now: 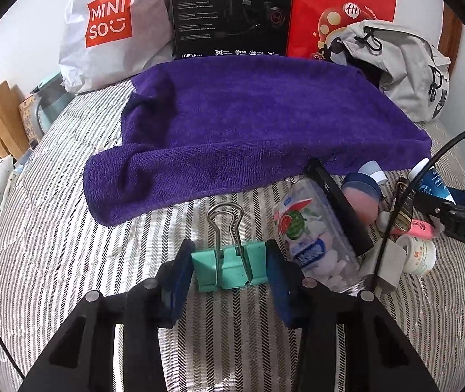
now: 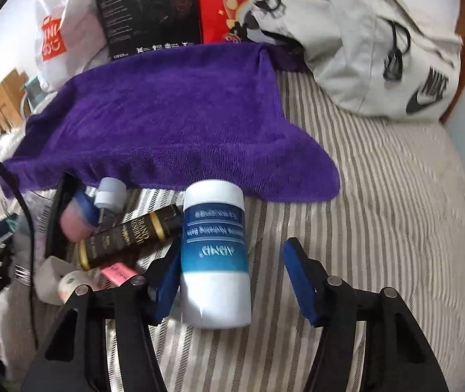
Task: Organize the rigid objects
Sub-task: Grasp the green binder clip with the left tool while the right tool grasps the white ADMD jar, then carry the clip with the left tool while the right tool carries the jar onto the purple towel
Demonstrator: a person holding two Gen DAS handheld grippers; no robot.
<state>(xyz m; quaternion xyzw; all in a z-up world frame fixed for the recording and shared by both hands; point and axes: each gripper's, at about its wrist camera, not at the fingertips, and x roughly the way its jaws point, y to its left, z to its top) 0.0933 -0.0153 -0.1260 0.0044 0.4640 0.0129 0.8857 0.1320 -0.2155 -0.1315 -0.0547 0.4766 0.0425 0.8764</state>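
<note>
The left tool (image 1: 230, 269) gripped a teal metal binder clip (image 1: 229, 269) at lower centre, above the striped bed (image 1: 52, 228). The right tool (image 2: 229, 281) stood released around a smooth blue-and-white tube (image 2: 214, 258); only its left pad touched. Closing off-centre could roll the rounded tube away, I judged. A plush purple towel (image 1: 248, 121) lay behind.

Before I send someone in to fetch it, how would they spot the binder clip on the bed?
Find the purple towel spread across the striped bedcover; just in front of its near edge lies the binder clip, between the fingers of the left hand-held gripper. It sits left of the clear candy bottle and the clutter beyond. It alone is mint green, with silver wire handles.
</note>
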